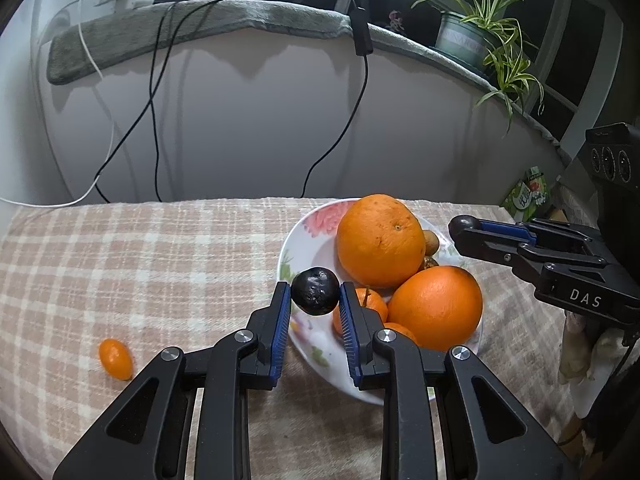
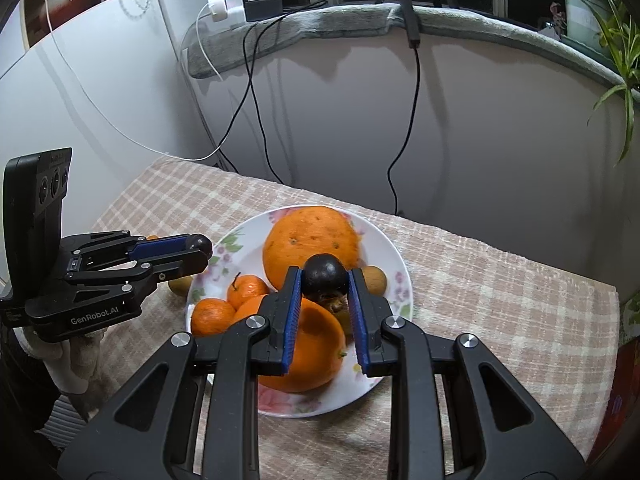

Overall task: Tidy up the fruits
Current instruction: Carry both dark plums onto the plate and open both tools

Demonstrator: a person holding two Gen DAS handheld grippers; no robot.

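Observation:
My left gripper [image 1: 315, 287] is shut on a small dark round fruit [image 1: 316, 296], held over the near-left rim of a flowered white plate [image 1: 304, 224]. Two large oranges [image 1: 380, 240] [image 1: 436, 306] and a mandarin [image 1: 370, 304] lie in the plate. My right gripper [image 2: 325, 273] is shut on a second dark round fruit [image 2: 325, 280] above the plate [image 2: 394, 258], over the oranges [image 2: 312, 244]. Each gripper also shows in the other's view: the right gripper [image 1: 469, 229] at the plate's right, the left gripper [image 2: 202, 249] at its left.
A kumquat [image 1: 116, 359] lies on the checked cloth [image 1: 160, 260] left of the plate. A small brown fruit [image 2: 180, 285] sits on the cloth by the plate's left rim. Cables [image 1: 154, 120] hang down the wall behind. A potted plant [image 1: 480, 28] stands on the ledge.

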